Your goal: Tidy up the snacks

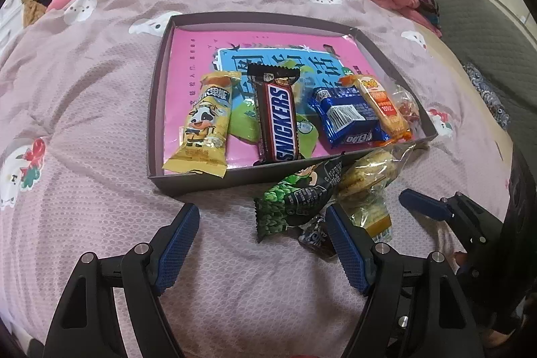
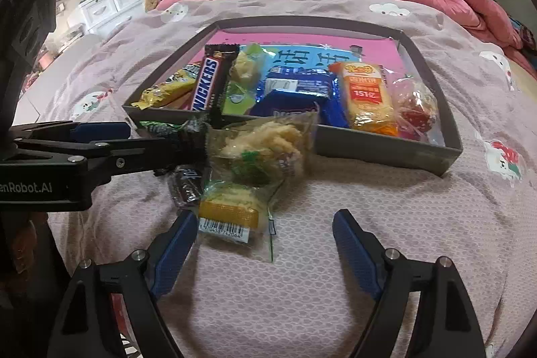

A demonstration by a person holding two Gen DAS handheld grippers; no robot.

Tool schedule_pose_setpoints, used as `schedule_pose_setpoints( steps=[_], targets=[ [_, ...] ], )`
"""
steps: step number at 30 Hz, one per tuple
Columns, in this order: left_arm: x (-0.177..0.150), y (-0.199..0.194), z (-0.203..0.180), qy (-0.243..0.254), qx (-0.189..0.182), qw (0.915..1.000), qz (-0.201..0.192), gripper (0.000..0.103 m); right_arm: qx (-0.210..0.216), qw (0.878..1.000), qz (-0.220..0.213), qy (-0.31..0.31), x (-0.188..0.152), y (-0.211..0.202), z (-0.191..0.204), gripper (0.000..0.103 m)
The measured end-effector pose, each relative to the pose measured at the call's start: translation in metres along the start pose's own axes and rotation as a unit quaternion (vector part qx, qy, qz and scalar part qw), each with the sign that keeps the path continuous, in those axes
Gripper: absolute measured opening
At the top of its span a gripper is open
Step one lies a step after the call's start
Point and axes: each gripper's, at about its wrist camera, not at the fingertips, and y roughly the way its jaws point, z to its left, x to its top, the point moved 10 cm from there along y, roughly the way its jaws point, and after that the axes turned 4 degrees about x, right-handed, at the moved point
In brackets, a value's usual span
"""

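Two grippers, left gripper and right gripper, gape wide over quilted bedding; crinkly wrappers fill a rectangular cardboard tray.

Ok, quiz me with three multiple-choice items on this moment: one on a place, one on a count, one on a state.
1. Where is the Snickers bar?
A. On the bedspread
B. Inside the shallow box
C. In a gripper

2. How many snacks lie outside the box?
A. Three
B. One
C. Six

3. How is the right gripper?
A. Shut on a packet
B. Open, holding nothing
C. Out of view

Key: 1 B, it lies between the box walls. 2 A, the green packet, clear pastry packet and small dark candy. 3 B, its fingers stand apart.
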Motion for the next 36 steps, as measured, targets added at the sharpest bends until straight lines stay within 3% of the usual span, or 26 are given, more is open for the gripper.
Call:
schedule_pose_setpoints(
  steps=[16, 21, 36],
  targets=[
    [-0.001, 0.014, -0.002, 0.003, 0.0, 0.9999, 0.011, 0.079, 0.011, 1.0, -0.002, -0.029, 0.003, 0.007, 0.013, 0.062],
    [0.0, 0.019, -0.004, 0.003, -0.006, 0.9999, 0.014, 0.079, 0.037, 0.999, 0.0, -0.027, 0.003, 0.011, 0.02, 0.047],
    [0.007, 0.029, -0.018, -0.001, -0.039, 0.9991, 0.015, 0.079, 0.053, 0.999, 0.003, -0.005, 0.001, -0.001, 0.01, 0.043]
  ],
)
